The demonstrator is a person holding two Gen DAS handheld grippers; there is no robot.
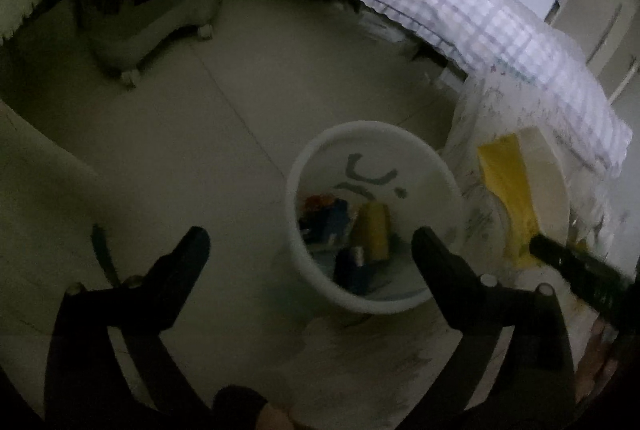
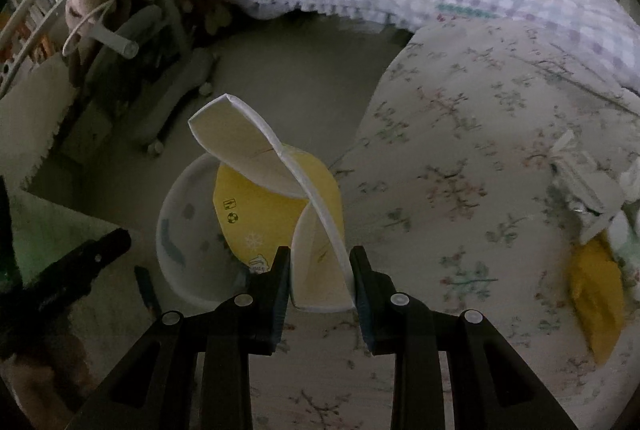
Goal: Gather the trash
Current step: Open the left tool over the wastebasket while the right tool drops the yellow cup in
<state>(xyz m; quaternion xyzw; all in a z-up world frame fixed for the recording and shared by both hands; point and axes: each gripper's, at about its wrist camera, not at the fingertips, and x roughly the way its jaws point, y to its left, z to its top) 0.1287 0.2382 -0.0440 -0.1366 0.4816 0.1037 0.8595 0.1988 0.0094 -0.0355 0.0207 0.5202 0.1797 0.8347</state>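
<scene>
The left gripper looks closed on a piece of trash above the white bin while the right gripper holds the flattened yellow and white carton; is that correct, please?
Not quite. The left gripper is open and empty, fingers spread either side of the white bin, as the left wrist view shows. The right gripper does hold the flattened yellow and white carton.

— What's the trash?
— A flattened yellow-and-white carton (image 2: 280, 185), bent, held tilted over the bin (image 1: 376, 213).
— And the bin?
— White, round, upright on the floor beside the bed, with a yellow packet (image 1: 374, 230) and dark scraps inside.
</scene>
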